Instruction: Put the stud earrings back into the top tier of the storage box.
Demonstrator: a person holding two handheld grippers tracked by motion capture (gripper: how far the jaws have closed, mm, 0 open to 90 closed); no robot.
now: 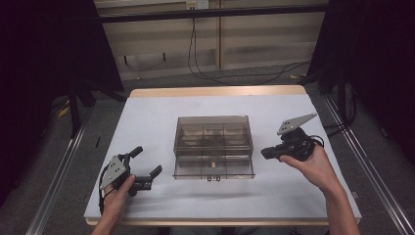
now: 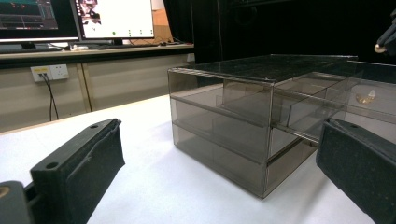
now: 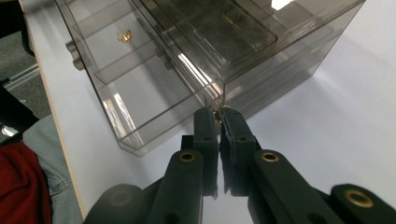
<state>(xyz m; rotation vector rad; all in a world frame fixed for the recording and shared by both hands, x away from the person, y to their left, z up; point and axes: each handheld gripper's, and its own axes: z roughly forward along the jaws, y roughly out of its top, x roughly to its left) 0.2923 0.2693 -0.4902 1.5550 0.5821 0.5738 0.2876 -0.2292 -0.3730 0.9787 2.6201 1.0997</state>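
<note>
Mid-table, near front edge: smoked box (image 1: pixel 214 146), lower drawer (image 1: pixel 214 167) pulled out, gold trinket (image 3: pixel 124 35) inside; right gripper (image 3: pixel 218 113) pinched on small gold piece beside box, left gripper (image 1: pixel 146 168) spread, idle; probably carrying step, drawer drop next.

Only real obstacle: smoked clear drawer box (image 1: pixel 213 142) at frame centre, lower drawer (image 1: pixel 214 167) pulled out toward the bottom edge, eating into the near strip. White table top (image 1: pixel 151 122) bare on the left and right thirds and along the top band behind the box, so wide lanes there. Left gripper (image 1: pixel 147 166) sits lower left, right gripper (image 1: pixel 266 153) close to the box's right side. Gap there is tight.
</note>
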